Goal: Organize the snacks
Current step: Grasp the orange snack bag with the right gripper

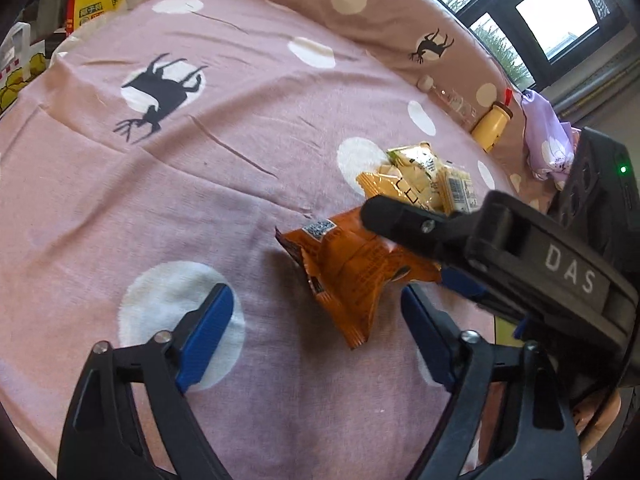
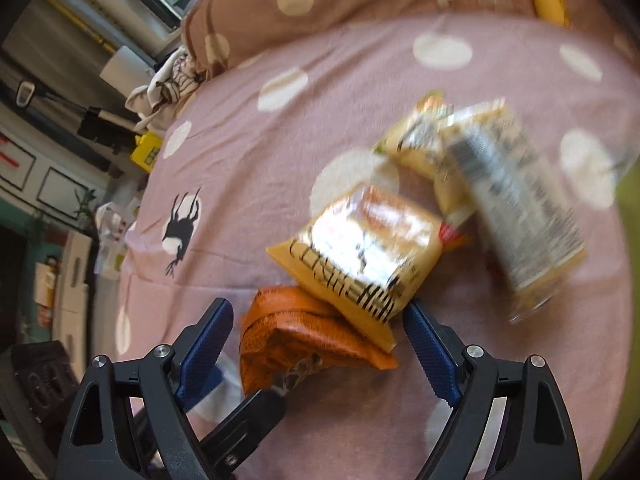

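Orange snack packet (image 1: 352, 276), crumpled and creased, with a printed code square near its 11 o'clock corner; it lies on the pink spotted bedsheet (image 1: 200, 184) just right of centre in the left wrist view. Its 2 o'clock end is hidden under the black finger of the right gripper (image 2: 318, 344), which crosses that view from 3 o'clock. At 1 o'clock from it sits a pile of yellow snack packets (image 1: 424, 180), partly covered by the same finger. In the right wrist view the pile is smeared by motion blur (print unreadable), and one glossy yellow packet (image 2: 360, 256) overlaps the orange packet's upper end. Left gripper (image 1: 318, 328): blue pads spread wide, the packet's lower tip between them, untouched. Right gripper: pads likewise spread, astride the orange packet without pressing it. At the sheet's 2 o'clock edge a small yellow bottle (image 1: 492, 126) leans on a brown spotted pillow (image 1: 360, 4); a deer silhouette (image 1: 160, 96) marks the sheet at 10 o'clock.
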`<action>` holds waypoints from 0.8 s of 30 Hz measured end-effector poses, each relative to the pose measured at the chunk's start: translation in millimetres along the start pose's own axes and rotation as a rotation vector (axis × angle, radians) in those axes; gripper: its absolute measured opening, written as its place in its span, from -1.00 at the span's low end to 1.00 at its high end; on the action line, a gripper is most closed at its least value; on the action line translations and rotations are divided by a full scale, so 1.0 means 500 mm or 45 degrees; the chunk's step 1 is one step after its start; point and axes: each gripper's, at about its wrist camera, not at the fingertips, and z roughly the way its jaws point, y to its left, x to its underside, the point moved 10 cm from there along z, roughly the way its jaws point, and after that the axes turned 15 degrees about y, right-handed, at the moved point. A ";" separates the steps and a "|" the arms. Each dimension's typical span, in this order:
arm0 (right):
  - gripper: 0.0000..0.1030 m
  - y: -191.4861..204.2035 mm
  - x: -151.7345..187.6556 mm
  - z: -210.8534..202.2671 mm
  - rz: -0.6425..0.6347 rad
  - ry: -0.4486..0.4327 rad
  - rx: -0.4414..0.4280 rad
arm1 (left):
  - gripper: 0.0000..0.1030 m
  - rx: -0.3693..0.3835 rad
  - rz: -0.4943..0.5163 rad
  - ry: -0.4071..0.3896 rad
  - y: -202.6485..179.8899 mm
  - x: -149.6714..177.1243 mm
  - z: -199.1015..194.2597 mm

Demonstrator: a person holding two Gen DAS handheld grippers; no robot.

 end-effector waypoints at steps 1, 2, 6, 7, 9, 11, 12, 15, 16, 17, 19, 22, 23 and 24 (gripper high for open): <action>0.69 0.002 0.006 0.008 0.003 0.027 -0.034 | 0.46 -0.001 0.000 0.007 -0.001 0.001 0.004; 0.60 0.007 0.005 0.011 -0.001 0.031 -0.052 | 0.40 -0.003 0.001 0.011 0.000 0.002 0.007; 0.34 0.018 0.003 0.027 -0.046 0.029 -0.059 | -0.06 0.019 -0.003 0.025 -0.001 -0.001 0.018; 0.34 0.023 0.006 0.033 -0.053 0.040 -0.098 | -0.13 0.025 0.002 0.029 -0.001 0.000 0.019; 0.30 0.024 0.007 0.032 -0.059 0.028 -0.104 | -0.24 0.040 0.014 0.040 -0.007 0.001 0.020; 0.28 0.028 0.012 0.029 -0.087 0.019 -0.096 | -0.36 0.047 0.034 0.037 -0.016 0.005 0.015; 0.27 0.030 0.016 0.026 -0.093 0.013 -0.094 | -0.37 0.039 0.042 0.033 -0.019 0.006 0.014; 0.26 0.032 0.024 0.017 -0.085 0.006 -0.113 | -0.40 0.012 0.082 0.003 -0.032 0.017 -0.001; 0.26 0.033 0.028 0.012 -0.081 -0.001 -0.123 | -0.40 0.012 0.091 -0.007 -0.036 0.019 -0.005; 0.26 0.034 0.032 0.004 -0.078 -0.013 -0.130 | -0.40 0.014 0.102 -0.021 -0.042 0.023 -0.013; 0.26 0.038 0.040 -0.013 -0.085 -0.043 -0.138 | -0.40 0.026 0.122 -0.051 -0.055 0.028 -0.026; 0.26 0.045 0.052 -0.047 -0.103 -0.108 -0.128 | -0.40 0.052 0.154 -0.092 -0.074 0.037 -0.046; 0.26 0.047 0.057 -0.059 -0.112 -0.131 -0.121 | -0.40 0.054 0.165 -0.103 -0.080 0.040 -0.052; 0.26 0.048 0.061 -0.068 -0.117 -0.148 -0.117 | -0.40 0.058 0.179 -0.123 -0.087 0.044 -0.061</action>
